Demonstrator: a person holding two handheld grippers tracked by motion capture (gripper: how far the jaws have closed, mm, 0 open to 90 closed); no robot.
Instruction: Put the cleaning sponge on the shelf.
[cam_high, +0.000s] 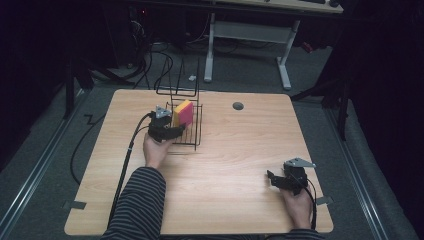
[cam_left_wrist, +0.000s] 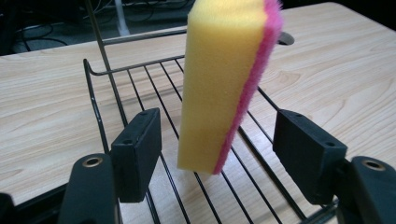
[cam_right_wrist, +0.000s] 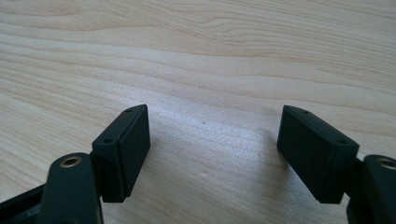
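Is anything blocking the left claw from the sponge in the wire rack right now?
Nothing visible. The sponge stands upright on the wire rack, directly between the left claw's open jaws, with clear gaps on both sides. Only rack wires run beneath it.

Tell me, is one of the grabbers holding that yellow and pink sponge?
No, nothing is held. The left gripper is open around the sponge standing in the wire rack, pads apart from it. The right gripper is open over bare table.
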